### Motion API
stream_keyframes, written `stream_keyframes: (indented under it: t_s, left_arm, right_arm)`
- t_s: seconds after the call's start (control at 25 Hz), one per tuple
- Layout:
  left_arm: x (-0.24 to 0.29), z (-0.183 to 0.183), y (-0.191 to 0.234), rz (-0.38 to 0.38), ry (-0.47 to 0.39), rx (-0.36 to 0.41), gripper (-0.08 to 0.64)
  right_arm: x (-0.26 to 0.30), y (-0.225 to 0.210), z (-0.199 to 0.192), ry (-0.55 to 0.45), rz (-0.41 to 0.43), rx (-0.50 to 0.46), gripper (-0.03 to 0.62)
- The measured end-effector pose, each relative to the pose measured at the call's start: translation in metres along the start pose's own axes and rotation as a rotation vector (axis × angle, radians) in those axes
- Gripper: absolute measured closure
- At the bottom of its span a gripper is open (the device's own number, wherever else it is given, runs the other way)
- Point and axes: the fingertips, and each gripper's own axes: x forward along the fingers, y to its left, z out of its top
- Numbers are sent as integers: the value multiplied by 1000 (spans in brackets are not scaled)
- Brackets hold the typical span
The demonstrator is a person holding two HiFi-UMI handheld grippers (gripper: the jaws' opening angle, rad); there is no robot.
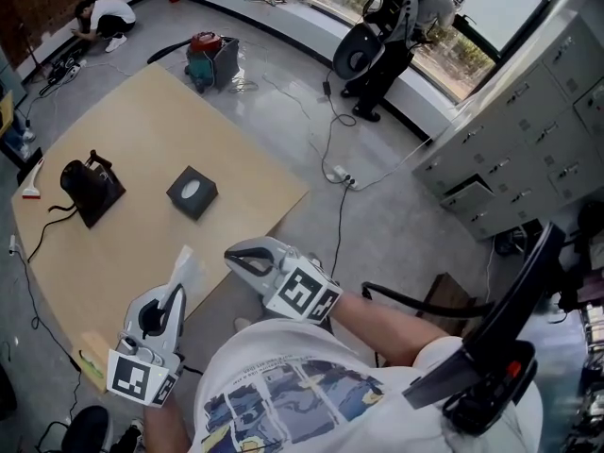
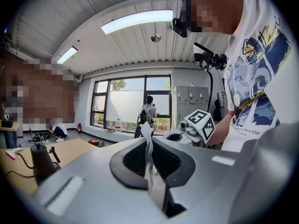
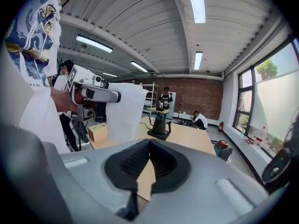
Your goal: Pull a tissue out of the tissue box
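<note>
Effectively the pull is done: the tissue (image 1: 185, 267) is already out and is held up in the air at the table's near edge, well apart from the tissue box (image 1: 192, 192).

- Left gripper (image 1: 176, 295): jaws are pressed together on the tissue. In the left gripper view a thin white strip is seen pinched between the pads and standing up past them.
- Right gripper (image 1: 236, 256): jaws are closed tip to tip and nothing is seen between them. It is held off the table edge, at roughly 2 o'clock of the left gripper.
- Tissue box: a dark, square box standing on the table (image 1: 142, 121), at about 12 o'clock of the left gripper. A pale oval opening is seen in its top. Whether another sheet stands up in it can't be told at this size.
- A black kettle (image 1: 88, 187) stands at 9 o'clock of the box, apart from it.

Next move, as judged: nothing more is needed from the box, so the sheet only has to be kept pinched and clear of the table, or laid down. The thin sheet is likely to slip or tear if the grip is relaxed or it gets snagged.
</note>
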Motion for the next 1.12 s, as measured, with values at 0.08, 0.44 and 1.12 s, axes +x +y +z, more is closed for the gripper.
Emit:
stream_keyframes:
  t_s: [0.08, 0.44, 1.12]
  left_arm:
    - [-3, -2, 0, -6, 4, 2, 552]
    - [-11, -4, 2, -21, 6, 10, 554]
    - [-5, -5, 2, -44, 7, 29, 552]
  right_arm:
    - [1, 3, 0, 7, -5, -3, 589]
    - [5, 11, 3, 16, -20, -2, 589]
    - [7, 7, -4, 40, -35, -8, 589]
